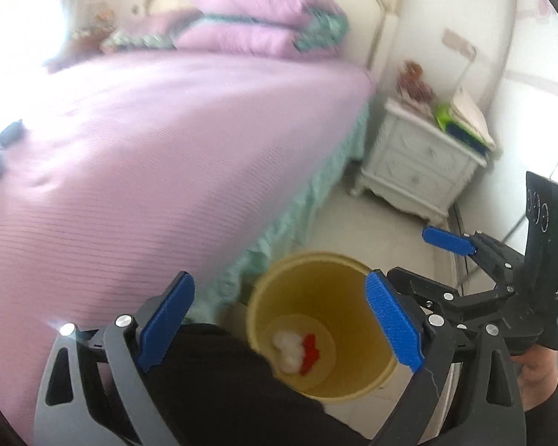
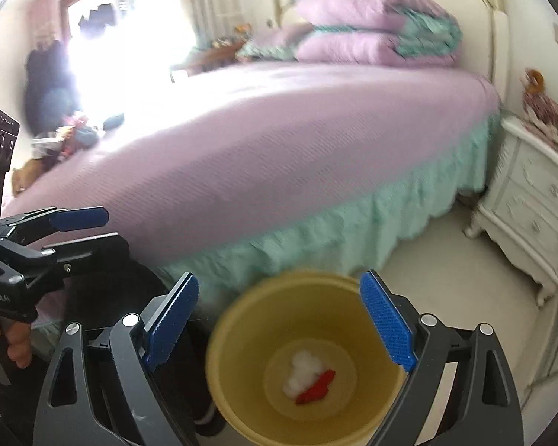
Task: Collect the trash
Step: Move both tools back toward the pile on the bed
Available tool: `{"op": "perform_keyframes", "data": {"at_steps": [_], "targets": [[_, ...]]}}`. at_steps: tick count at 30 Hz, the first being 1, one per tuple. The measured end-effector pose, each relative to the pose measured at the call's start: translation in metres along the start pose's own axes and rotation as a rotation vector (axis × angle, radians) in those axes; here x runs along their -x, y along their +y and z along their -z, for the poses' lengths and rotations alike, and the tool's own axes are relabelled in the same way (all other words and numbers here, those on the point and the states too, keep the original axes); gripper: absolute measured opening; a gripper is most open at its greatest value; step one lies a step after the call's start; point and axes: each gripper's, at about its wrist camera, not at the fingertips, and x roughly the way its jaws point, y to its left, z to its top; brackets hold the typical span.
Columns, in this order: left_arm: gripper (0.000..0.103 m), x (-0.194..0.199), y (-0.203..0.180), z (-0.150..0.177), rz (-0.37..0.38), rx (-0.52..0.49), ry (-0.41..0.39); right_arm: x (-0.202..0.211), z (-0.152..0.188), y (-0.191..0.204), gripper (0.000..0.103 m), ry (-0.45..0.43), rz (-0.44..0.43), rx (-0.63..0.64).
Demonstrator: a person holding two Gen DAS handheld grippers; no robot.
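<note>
A yellow trash bin [image 1: 353, 282] stands on the floor beside the bed. It holds a white crumpled wad [image 1: 287, 349] and a red scrap [image 1: 310, 349]. My left gripper [image 1: 279, 323] is open and empty above the bin. The right gripper [image 1: 409, 260] shows at the right of that view, open. In the right wrist view the bin [image 2: 241, 334] is right below my open, empty right gripper [image 2: 282, 323], with the white wad [image 2: 303, 369] and red scrap [image 2: 316, 388] inside. The left gripper [image 2: 82, 230] shows at the left edge.
A bed with a purple cover [image 1: 167, 148] and green skirt [image 2: 353, 223] fills the left and middle. Folded purple quilts [image 1: 249, 22] lie at its head. Dark small items [image 1: 11, 133] lie on the bed's far side. A white nightstand [image 1: 416, 163] stands right, by the wall.
</note>
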Motion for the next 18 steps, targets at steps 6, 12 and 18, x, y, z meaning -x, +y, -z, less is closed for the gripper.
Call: {"op": "perform_keyframes", "data": {"at_steps": [6, 12, 18], "targets": [[0.098, 0.065, 0.046, 0.004, -0.168, 0.079, -0.119, -0.002, -0.038, 0.057, 0.089, -0.135, -0.089, 0.078], [0.099, 0.121, 0.096, 0.018, -0.373, 0.162, -0.176, -0.009, -0.073, 0.138, 0.095, -0.244, -0.251, 0.214], [0.099, 0.178, 0.144, 0.031, -0.518, 0.254, -0.255, -0.019, -0.093, 0.203, 0.095, -0.308, -0.364, 0.29]]}}
